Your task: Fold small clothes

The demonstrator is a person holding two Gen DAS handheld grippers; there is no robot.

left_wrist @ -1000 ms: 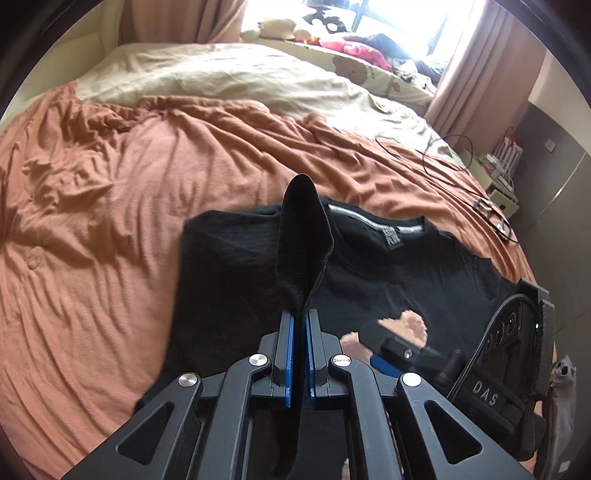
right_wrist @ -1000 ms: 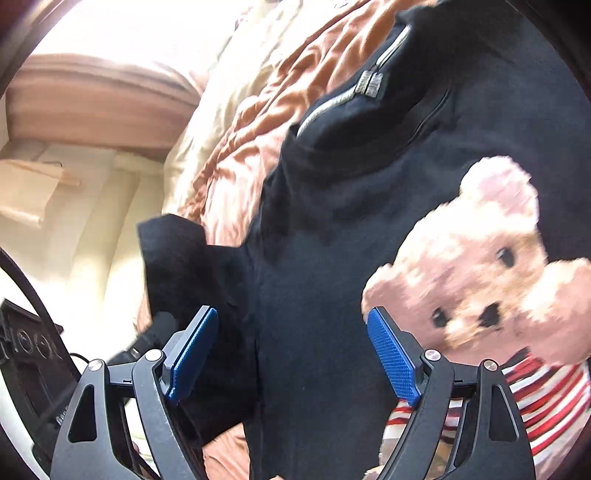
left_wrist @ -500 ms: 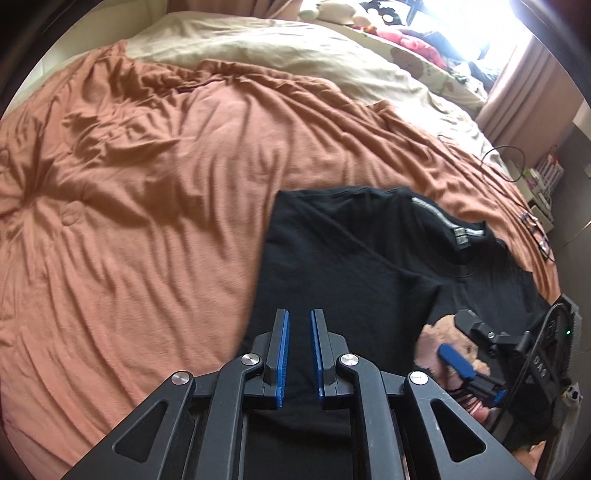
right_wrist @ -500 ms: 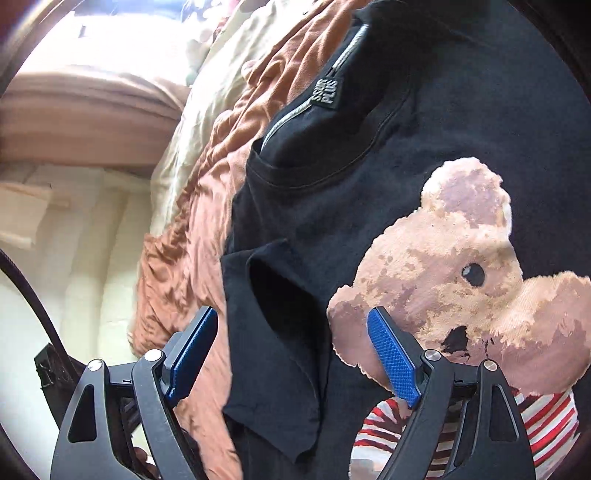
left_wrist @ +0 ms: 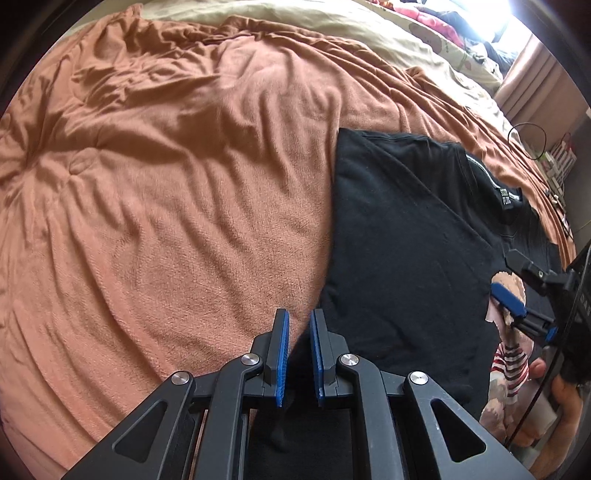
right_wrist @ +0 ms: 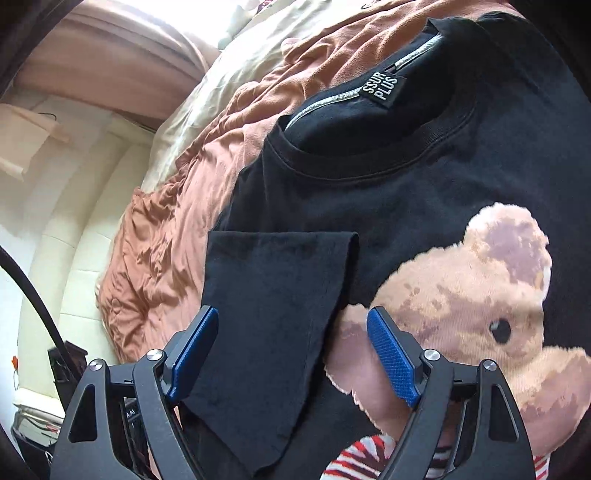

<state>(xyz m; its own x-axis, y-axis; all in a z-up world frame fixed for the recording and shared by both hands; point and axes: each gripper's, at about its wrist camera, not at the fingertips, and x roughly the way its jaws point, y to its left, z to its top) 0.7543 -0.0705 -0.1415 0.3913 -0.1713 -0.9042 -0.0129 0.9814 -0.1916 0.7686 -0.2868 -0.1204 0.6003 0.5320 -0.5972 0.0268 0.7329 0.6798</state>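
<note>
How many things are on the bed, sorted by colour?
Black: 1, the T-shirt with a bear print
Orange-brown: 1, the blanket
Cream: 1, the duvet
Total: 3

Left wrist view looks forward and down along the left gripper [left_wrist: 297, 354] from low over the bed, facing the orange blanket [left_wrist: 177, 192], with the black T-shirt [left_wrist: 406, 258] at right. Right wrist view sits very close above the same T-shirt [right_wrist: 369, 206], facing its collar. Both views share the T-shirt, its bear print [right_wrist: 480, 295] and the blanket; the right gripper [left_wrist: 517, 291] appears at the left view's right edge.
</note>
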